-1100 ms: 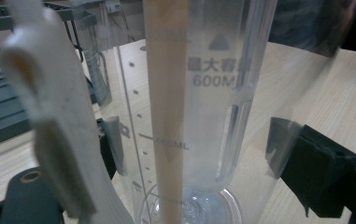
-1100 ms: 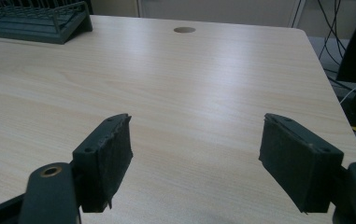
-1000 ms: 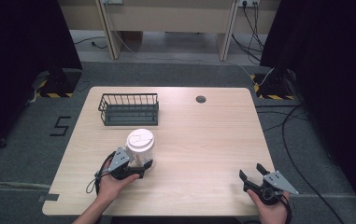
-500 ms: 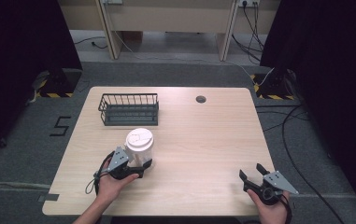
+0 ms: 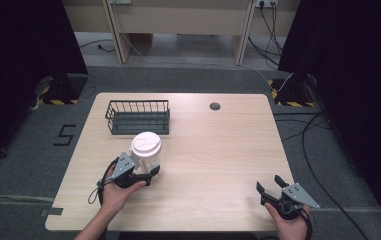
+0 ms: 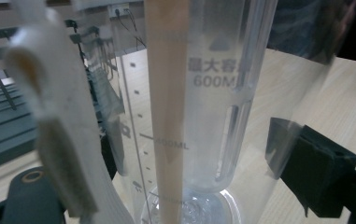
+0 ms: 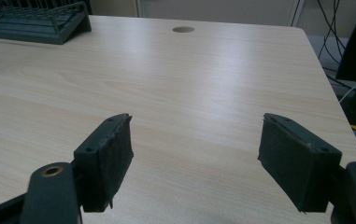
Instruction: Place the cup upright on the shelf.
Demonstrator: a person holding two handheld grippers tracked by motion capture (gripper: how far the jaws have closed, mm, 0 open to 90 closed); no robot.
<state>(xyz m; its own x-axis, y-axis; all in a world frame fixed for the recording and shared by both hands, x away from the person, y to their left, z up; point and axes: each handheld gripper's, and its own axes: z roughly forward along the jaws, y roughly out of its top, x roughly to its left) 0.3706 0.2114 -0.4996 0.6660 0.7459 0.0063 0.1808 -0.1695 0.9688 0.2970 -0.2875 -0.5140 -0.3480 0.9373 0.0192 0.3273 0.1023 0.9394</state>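
Left hand-held gripper point(image 5: 145, 175) is closed around a clear measuring cup point(image 5: 146, 150) with a white lid, standing upright on the worktop point(image 5: 218, 145) at about 8 o'clock from its centre. We see a dark wire basket point(image 5: 138, 116) just beyond the cup, at 11 o'clock. Our right hand-held gripper point(image 5: 270, 186) rests at 4 o'clock, jaws spread wide, holding nothing.
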